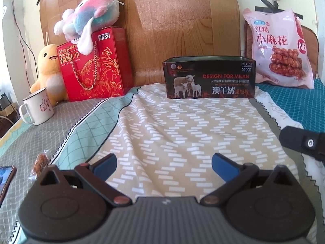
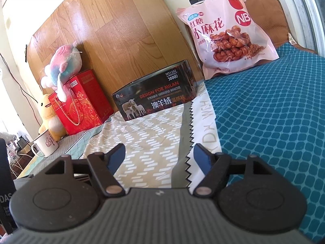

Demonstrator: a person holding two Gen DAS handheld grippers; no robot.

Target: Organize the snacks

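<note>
A red gift box [image 1: 97, 65] with a gold rope handle stands at the far left against a wooden board [image 1: 182, 20]. A pastel plush toy [image 1: 91, 10] lies on top of the box, and a yellow plush duck [image 1: 48, 69] sits just left of it. Nearer, a white enamel mug [image 1: 37, 107] with a thumbs-up drawing stands on the grey quilt. A phone [image 1: 6, 179] lies at the near left edge. A beige cloth [image 1: 172, 126] with white dashes covers the middle, a teal patterned cover [image 2: 274, 111] the right
</note>
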